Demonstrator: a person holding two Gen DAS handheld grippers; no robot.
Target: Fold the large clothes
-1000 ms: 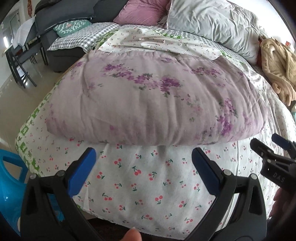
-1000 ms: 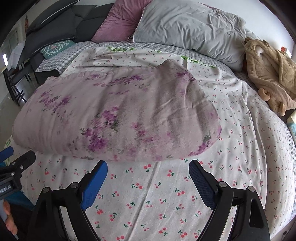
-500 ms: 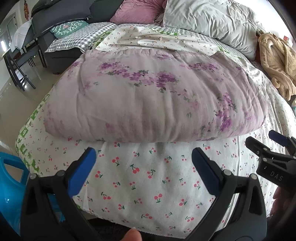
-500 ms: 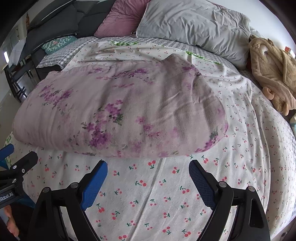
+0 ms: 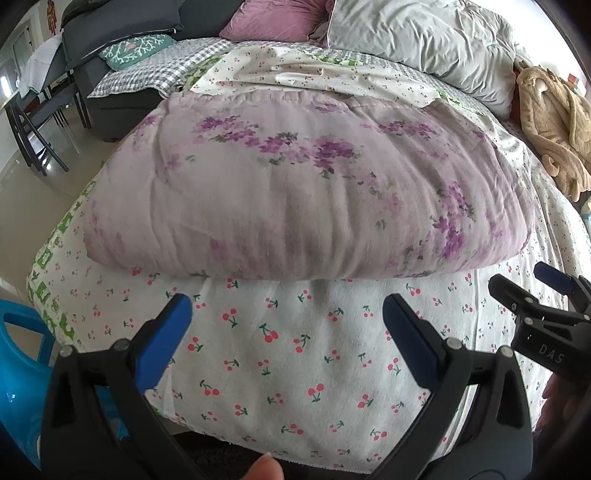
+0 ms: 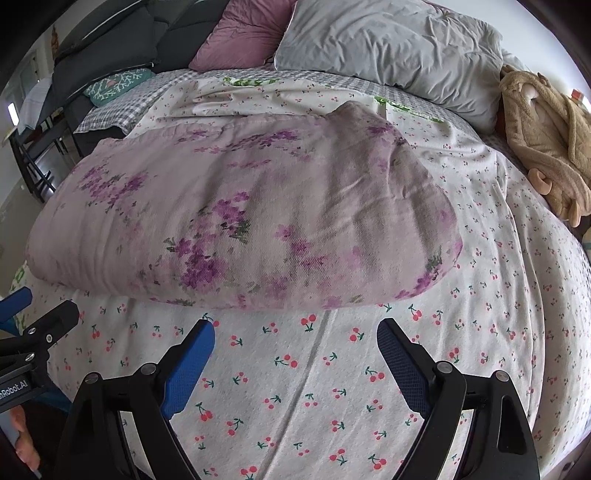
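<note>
A pale pink cloth with purple flowers [image 5: 303, 192] [image 6: 236, 221] lies folded into a thick bundle across the cherry-print bed sheet [image 5: 288, 354] [image 6: 295, 369]. My left gripper [image 5: 286, 306] hovers open over the sheet, just short of the bundle's near fold, with nothing between its blue pads. My right gripper [image 6: 295, 332] is open too and holds nothing, a little short of the bundle's right half. Each gripper shows at the edge of the other's view: the right gripper [image 5: 554, 291], the left gripper [image 6: 33, 314].
A grey pillow [image 6: 388, 48] and a pink pillow [image 6: 243, 33] lie at the head of the bed. A tan plush robe [image 6: 546, 136] sits at the right edge. A blue plastic stool [image 5: 18, 365], a dark sofa [image 5: 122, 55] and a chair [image 5: 33, 122] stand left.
Both views have shifted slightly, so the folded cloth sits a bit nearer the grippers. The cloth keeps its shape and both grippers stay open.
</note>
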